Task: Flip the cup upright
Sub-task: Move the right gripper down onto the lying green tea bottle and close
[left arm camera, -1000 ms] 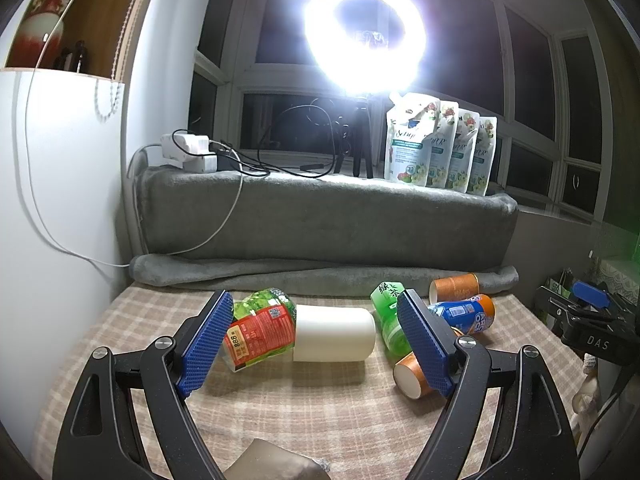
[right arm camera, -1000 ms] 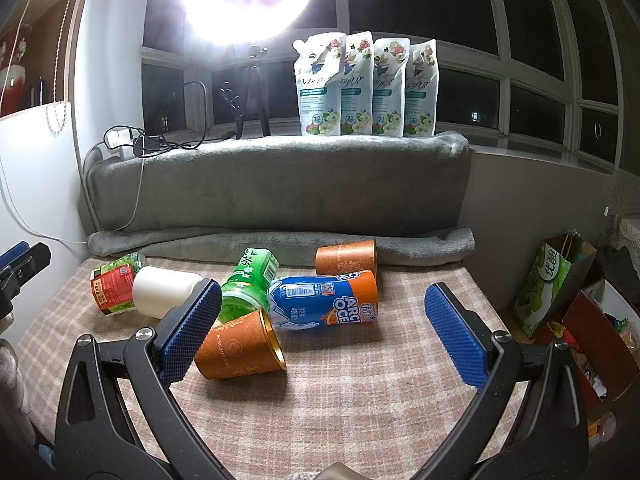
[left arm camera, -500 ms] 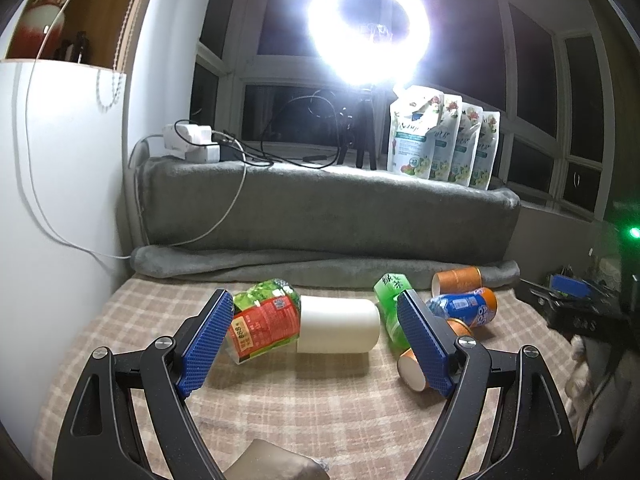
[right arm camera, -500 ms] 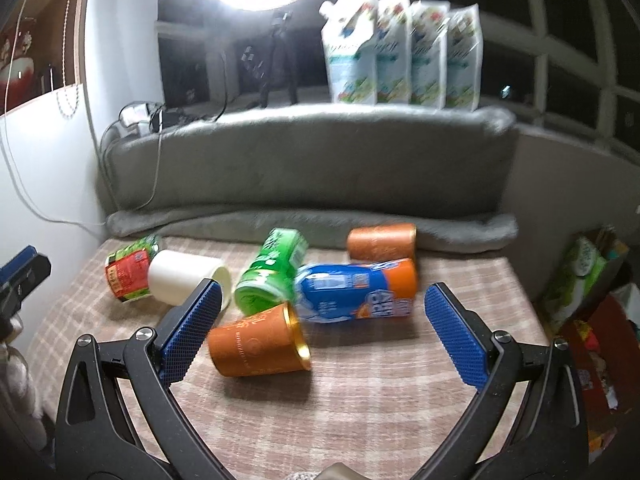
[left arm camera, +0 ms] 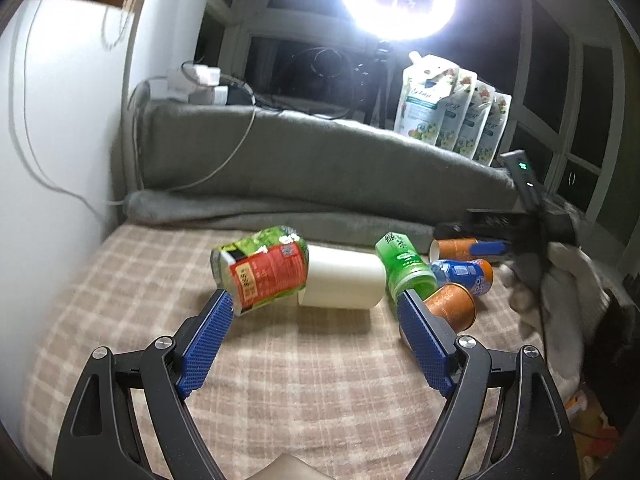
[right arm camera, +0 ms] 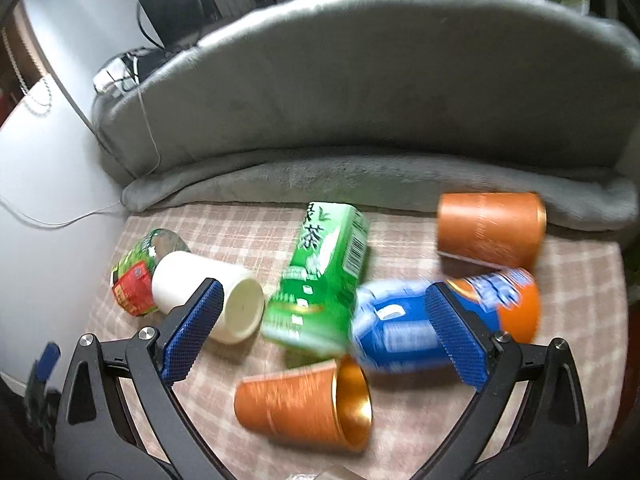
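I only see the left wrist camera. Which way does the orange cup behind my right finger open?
Observer: The near orange cup lies on its side. The right wrist view shows its gold-lined mouth facing that view's right.
Operator: Is the other gripper grabbing it?
Observer: No. The right gripper is open and holds nothing; the cup sits below its fingertips in that view.
Operator: What's between those fingers?
Observer: The green tea container, on its side and blurred.

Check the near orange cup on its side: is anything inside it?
The near orange cup lies on the checked cloth, mouth open to the right. Its gold lining looks bare, but the deep end is out of sight.
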The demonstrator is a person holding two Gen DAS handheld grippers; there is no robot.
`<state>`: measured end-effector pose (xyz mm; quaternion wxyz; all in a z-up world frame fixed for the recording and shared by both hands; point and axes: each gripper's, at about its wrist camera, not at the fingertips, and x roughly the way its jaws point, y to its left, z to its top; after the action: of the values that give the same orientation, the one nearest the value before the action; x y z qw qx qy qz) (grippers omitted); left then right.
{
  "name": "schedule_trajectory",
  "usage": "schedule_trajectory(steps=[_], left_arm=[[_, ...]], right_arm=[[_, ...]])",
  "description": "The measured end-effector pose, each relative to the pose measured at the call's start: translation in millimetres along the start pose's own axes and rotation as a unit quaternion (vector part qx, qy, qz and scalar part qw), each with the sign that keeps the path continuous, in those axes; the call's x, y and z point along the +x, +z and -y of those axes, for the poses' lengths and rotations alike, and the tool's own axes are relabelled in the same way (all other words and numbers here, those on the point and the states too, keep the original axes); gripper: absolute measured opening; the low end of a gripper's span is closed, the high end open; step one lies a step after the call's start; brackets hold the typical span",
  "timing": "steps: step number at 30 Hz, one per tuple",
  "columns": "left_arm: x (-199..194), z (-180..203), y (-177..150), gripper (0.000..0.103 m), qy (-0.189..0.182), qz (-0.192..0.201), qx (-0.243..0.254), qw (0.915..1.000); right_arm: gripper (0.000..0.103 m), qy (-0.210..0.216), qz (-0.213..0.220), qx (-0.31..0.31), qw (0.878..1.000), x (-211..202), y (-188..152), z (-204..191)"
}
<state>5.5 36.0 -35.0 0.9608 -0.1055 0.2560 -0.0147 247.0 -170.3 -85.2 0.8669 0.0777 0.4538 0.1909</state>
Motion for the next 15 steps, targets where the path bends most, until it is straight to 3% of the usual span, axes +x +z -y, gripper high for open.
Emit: schedule_trajectory(steps=[5, 13, 15], left_arm=[[1, -9, -2, 0.084, 0.006, -0.009, -0.011, 0.9999], [5, -18, 0, 0.084, 0.012, -0.014, -0.019, 0.9996], [7, -19, 0, 0.084, 0.012, -0.016, -0.020, 0.9996]], right_arm=[[0.093, 0.003, -0.058, 0.035, 0.998, 41, 15, 10], [0.093, 0.006, -0.093, 0.050, 0.994, 73, 26, 17], [0.088, 0.011, -0.103, 0.046, 0.994, 79, 27, 13]])
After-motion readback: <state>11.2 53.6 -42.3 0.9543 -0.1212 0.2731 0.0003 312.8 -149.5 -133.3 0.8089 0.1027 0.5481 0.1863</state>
